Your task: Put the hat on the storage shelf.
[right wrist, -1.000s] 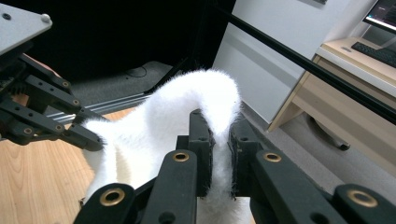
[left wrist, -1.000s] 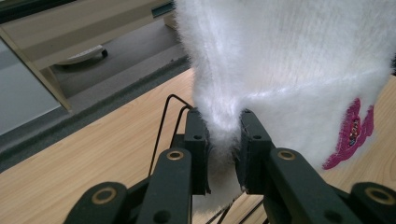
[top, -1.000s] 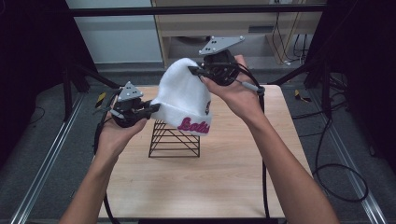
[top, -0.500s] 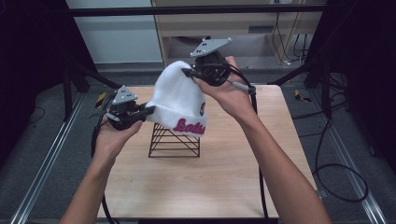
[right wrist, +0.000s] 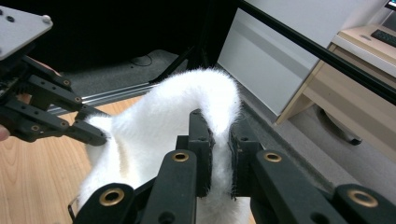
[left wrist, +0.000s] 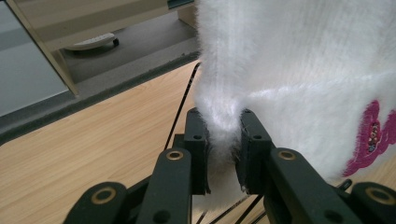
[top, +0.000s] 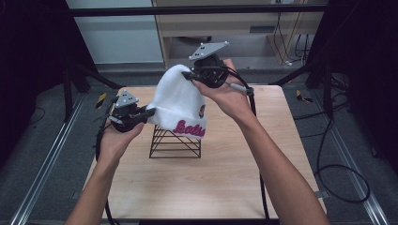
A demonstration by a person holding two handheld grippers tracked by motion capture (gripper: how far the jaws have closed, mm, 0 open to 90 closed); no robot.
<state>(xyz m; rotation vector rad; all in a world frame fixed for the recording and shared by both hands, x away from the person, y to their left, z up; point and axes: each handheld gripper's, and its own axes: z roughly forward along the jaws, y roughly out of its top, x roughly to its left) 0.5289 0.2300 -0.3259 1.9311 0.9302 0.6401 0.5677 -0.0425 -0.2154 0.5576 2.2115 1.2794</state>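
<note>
A white fuzzy beanie (top: 180, 105) is hanging above the wooden bench (top: 206, 183), stretched between the two grippers and draping over a black wire rack (top: 175, 142) that is standing near the middle of the bench. Pink lettering (top: 190, 129) is running along the beanie's folded cuff, on the side facing the person.

The left gripper (top: 151, 112) is reaching in from the left at cuff level — in the left gripper view its fingers (left wrist: 196, 140) are pinching a fold of the white cuff (left wrist: 224, 126) tightly, the fabric bunching up between them. The right gripper (top: 187, 75) is sitting higher and farther back, at the crown of the beanie; in the right gripper view its fingers (right wrist: 201, 140) are clamping a ridge of the fuzzy crown (right wrist: 219, 102), narrow with only the knit between them. That same view is showing the left gripper (right wrist: 95, 136) off to the left, nipping the beanie's lower edge.

The beanie's bottom edge is lying over the rack's top — whether it is resting on the wires cannot be told.
</note>
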